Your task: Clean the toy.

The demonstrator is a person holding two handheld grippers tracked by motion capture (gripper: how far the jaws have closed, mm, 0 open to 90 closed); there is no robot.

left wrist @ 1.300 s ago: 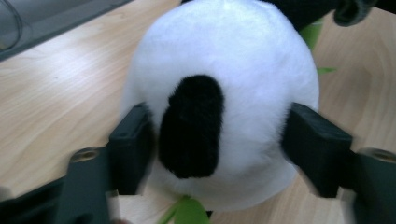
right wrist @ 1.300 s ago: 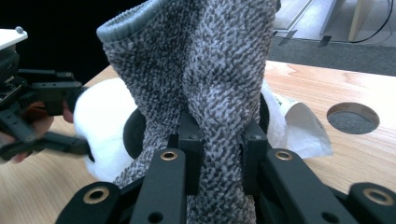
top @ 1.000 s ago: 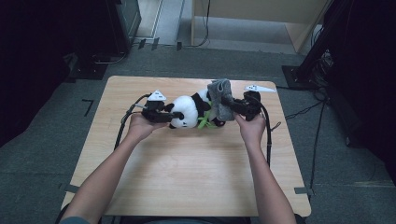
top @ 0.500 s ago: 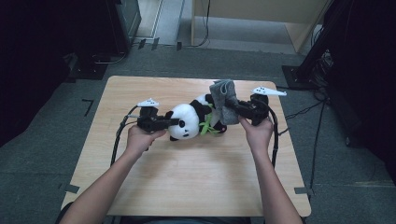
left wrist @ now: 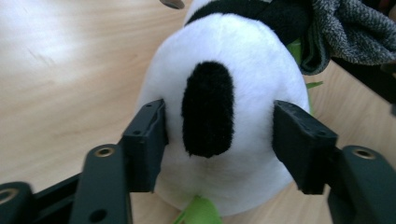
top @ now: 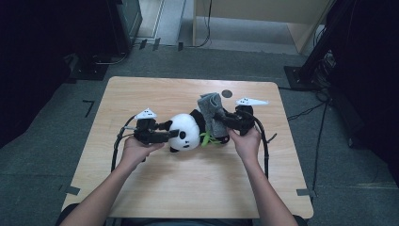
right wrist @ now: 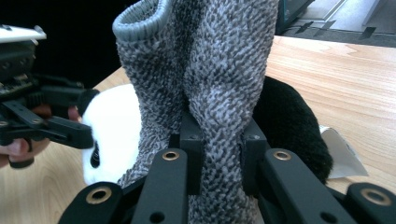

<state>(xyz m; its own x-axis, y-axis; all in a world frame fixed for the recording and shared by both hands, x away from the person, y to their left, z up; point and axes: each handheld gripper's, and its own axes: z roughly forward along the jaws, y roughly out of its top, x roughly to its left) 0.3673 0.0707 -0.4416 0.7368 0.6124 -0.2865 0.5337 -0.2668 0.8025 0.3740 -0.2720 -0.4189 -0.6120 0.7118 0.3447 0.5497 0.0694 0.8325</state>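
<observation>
Both my hands have slid nearer since the earlier frame. Left gripper [left wrist: 219, 140], jaws just opening, straddles the panda's [top: 184, 132] head mid-table to steady it; right gripper [right wrist: 219, 154] pinches the grey sock [right wrist: 210, 70] upright, ready to pull over its body.

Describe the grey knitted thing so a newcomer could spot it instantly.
Start at the wooden table and find the panda toy near its middle. At the panda's black end stands a sock, pinched by the right tongs. It is the one speckled grey knit with a ribbed cuff.
</observation>
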